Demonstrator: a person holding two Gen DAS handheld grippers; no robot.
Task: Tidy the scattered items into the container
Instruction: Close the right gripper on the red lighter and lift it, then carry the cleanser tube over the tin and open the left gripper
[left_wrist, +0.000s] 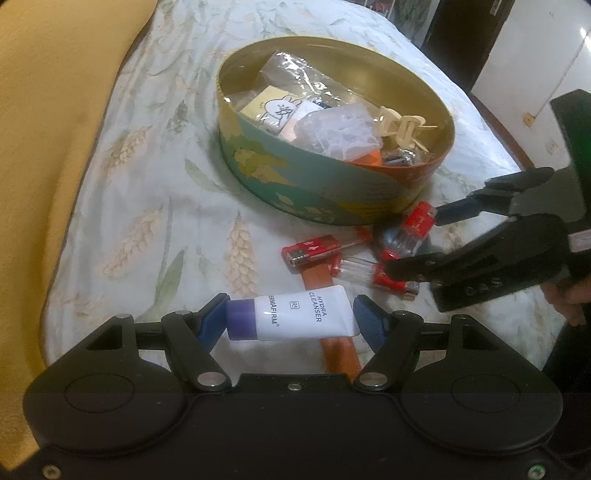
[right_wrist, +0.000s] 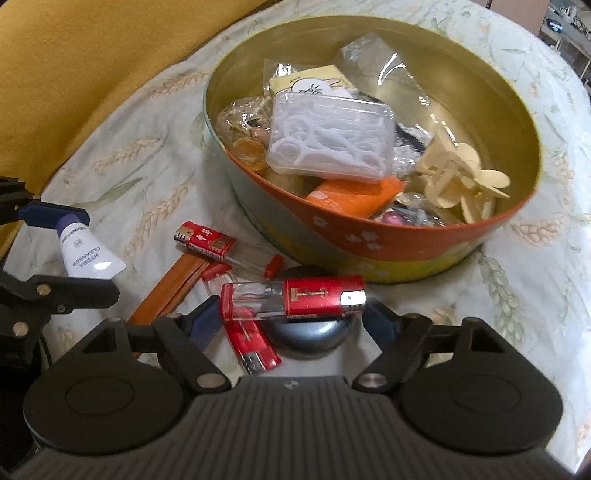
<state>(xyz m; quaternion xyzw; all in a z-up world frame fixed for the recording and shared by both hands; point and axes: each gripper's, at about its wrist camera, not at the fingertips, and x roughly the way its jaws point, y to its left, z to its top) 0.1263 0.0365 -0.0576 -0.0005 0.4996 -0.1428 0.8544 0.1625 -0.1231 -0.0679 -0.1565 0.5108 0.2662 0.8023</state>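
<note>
Both grippers are loaded, and the round tin (right_wrist: 369, 243) lies ahead of each. The left gripper (left_wrist: 290, 319) is clamped end to end on a white cleanser tube (left_wrist: 295, 317), purple cap against one blue pad and crimped tail against the other, so the tube's long axis runs crosswise between the fingers. The right gripper (right_wrist: 293, 317) is likewise closed on a red lighter (right_wrist: 295, 301) with a clear fuel body, held crosswise by its two ends.

The deciding relation: in the right wrist view the tin sits at about 12 o'clock, its near wall just beyond the held lighter; in the left wrist view it stands at 12 to 1 o'clock and farther off, with loose items between. The right arm therefore appears the nearer to a drop. Each held item must clear the rim before release (the tin is already crowded with a clear box of floss picks (right_wrist: 328, 136), a cream hair claw (right_wrist: 458, 181) and several packets).

Still scattered at the tin's foot: two more red lighters (right_wrist: 207, 242) (right_wrist: 253, 345), an orange strip (right_wrist: 166, 291) of uncertain kind, and a dark round object (right_wrist: 314, 336) partly hidden under the held lighter.

Everything rests on a bed cover (left_wrist: 147, 192) printed with wheat ears; a mustard blanket (left_wrist: 48, 129) lies at 9 to 10 o'clock, and a white wall and dark furniture show at 1 o'clock.
</note>
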